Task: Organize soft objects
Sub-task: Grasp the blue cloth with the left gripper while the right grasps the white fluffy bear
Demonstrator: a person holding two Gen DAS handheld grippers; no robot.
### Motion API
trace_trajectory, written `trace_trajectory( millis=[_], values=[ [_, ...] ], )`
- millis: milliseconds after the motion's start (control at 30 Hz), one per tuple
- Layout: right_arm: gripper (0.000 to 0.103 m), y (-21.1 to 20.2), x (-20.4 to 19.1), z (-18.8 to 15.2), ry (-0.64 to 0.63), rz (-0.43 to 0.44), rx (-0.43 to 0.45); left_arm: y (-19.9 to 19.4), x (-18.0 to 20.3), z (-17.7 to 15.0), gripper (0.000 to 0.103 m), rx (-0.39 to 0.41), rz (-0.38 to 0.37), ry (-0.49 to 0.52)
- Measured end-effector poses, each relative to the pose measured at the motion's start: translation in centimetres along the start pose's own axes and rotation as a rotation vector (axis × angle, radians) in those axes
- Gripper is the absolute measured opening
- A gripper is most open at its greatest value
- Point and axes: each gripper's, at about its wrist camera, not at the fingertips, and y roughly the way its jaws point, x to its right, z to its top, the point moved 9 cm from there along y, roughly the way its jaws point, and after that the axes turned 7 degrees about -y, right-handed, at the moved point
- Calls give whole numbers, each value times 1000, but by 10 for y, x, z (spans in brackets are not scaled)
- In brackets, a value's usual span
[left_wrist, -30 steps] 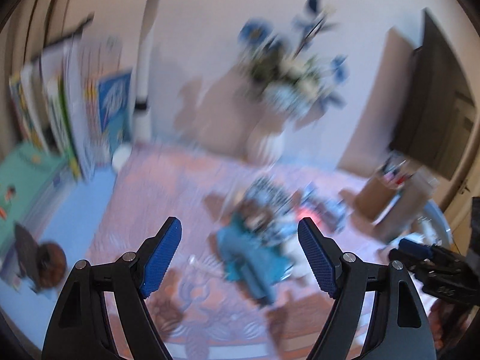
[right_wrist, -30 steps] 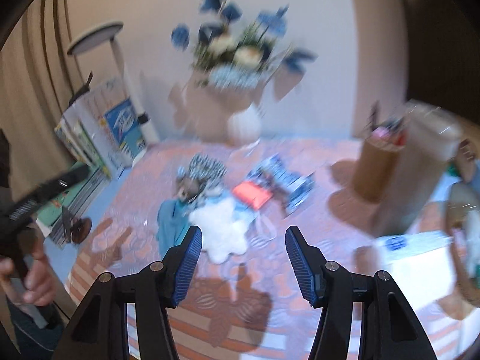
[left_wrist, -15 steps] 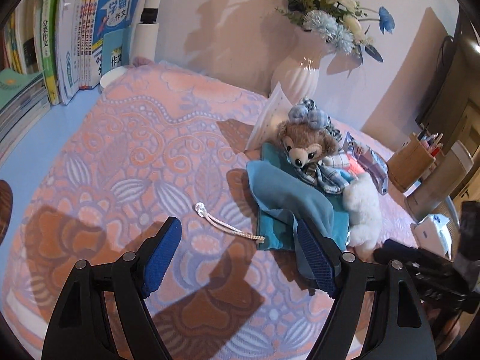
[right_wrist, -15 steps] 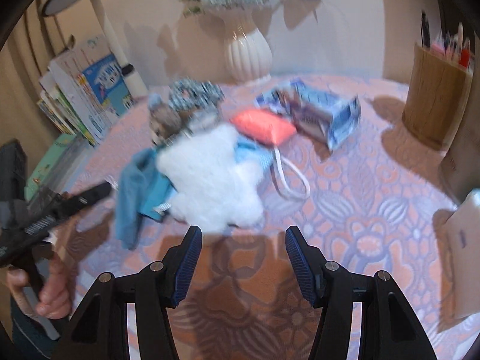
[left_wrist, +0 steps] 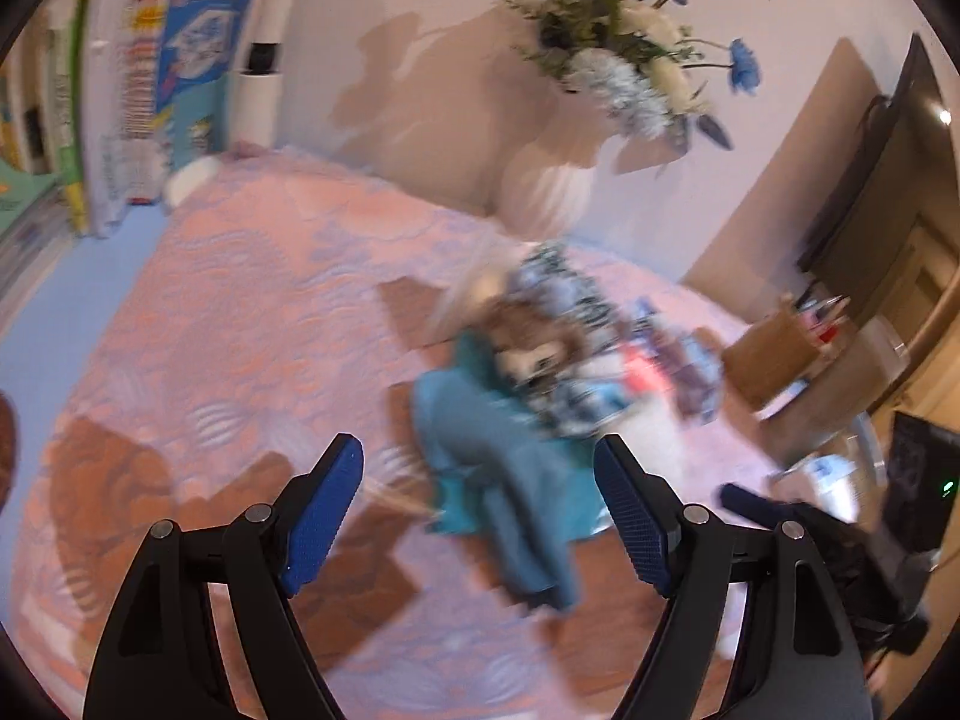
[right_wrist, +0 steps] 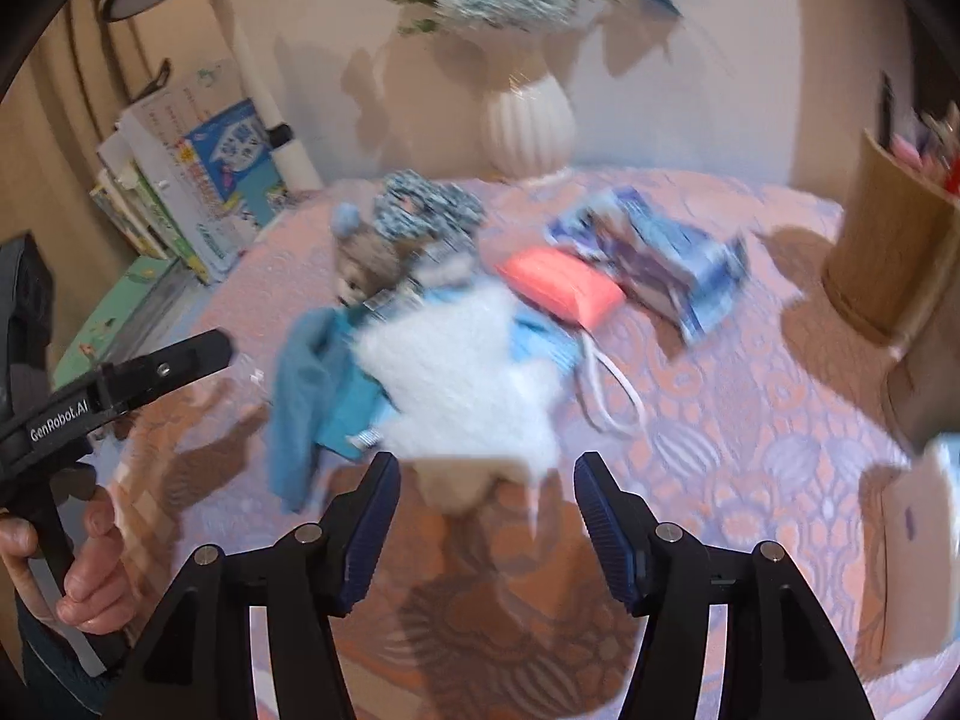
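A pile of soft things lies mid-table on a pink patterned cloth: a white fluffy star cushion, a teal cloth, a brown plush bear, a coral pouch and a blue patterned pouch. My right gripper is open and empty, just in front of the star cushion. My left gripper is open and empty, in front of the teal cloth; the bear lies behind it. Both views are blurred.
A white vase with flowers stands at the back. Books lean at the left. A wooden pen holder stands at the right, a white box nearer. The left gripper shows at the left of the right wrist view.
Both grippers stayed open. The right one drew back slightly from the star cushion. The left view swung and lifted, so the teal cloth sits between its fingers, farther off.
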Motion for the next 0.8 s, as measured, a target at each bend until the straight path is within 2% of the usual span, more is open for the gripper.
trace_trajectory(
  millis=[67,167,267,333,467,500,533,633,733,800],
  values=[
    [65,4,-2,6,-13,-12,-4,16,4,1,78,-31,16,9],
    [65,15,-3,10,-25,-17,-14,40,3,-4,77,-76,26,1],
    [65,26,-3,11,-34,-18,-28,53,-3,-9,70,-108,21,-30],
    [65,32,-3,12,-40,-21,-34,59,-5,-13,52,-127,21,-27],
    [64,43,-4,12,-60,-50,-52,57,-8,-15,29,-116,25,-2],
    [62,44,-5,11,-72,-66,-51,54,-9,-15,19,-110,28,0],
    [52,43,-6,11,-83,-86,-41,51,-10,-14,15,-108,30,4],
    [44,39,-7,11,-82,-86,-26,38,-12,-14,14,-97,-9,-3],
    [43,25,-3,12,-58,-75,-3,23,-13,-15,13,-87,-30,-5],
    [43,9,0,13,-23,-31,28,10,-11,-16,13,-77,-57,-3]
  ],
)
